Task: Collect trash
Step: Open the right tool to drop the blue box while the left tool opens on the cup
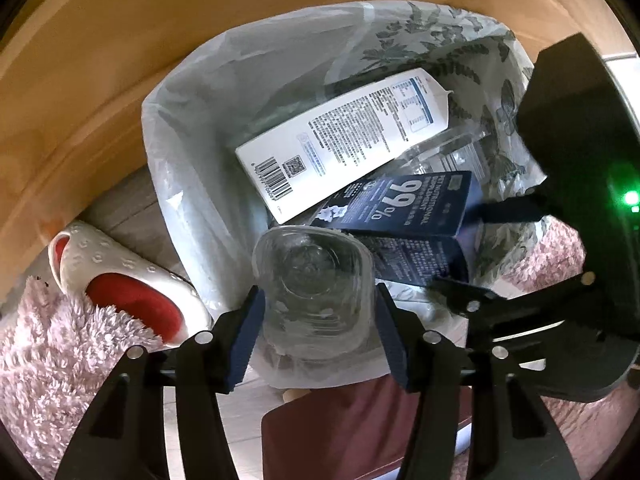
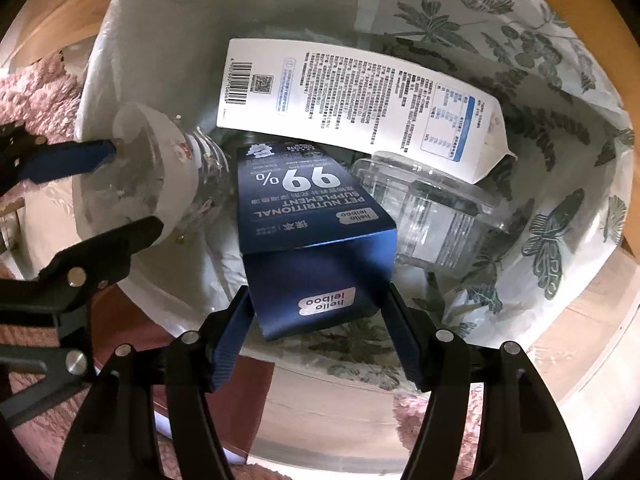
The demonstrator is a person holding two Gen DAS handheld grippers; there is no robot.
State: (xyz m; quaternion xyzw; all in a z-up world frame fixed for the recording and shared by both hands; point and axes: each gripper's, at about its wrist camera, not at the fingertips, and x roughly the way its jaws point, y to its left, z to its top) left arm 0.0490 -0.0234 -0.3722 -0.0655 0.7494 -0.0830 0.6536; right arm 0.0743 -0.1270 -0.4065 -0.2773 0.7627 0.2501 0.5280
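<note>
While both my tongs point down over the lined bin (image 1: 192, 184), each has a piece of trash between its blue pads. My left tongs (image 1: 318, 312) are partly spread around a clear plastic bottle (image 1: 316, 280), pads against its sides, bottom end facing the camera; from the right wrist view the same bottle (image 2: 160, 172) hangs at the bin's left rim with its neck pointing inward. My right tongs (image 2: 318, 316) stand fairly wide around the near end of a dark blue box (image 2: 304, 216) printed "99%", pads at its two edges; I cannot tell how firmly they press. The box leans down into the bin. Further in lie a white carton (image 2: 352, 100) with a barcode, propped against the far wall, and a clear plastic tub (image 2: 432, 216) to its right. A white and red slipper (image 1: 120, 280) rests on the floor to the left, beside a pink shaggy rug (image 1: 52, 352)
</note>
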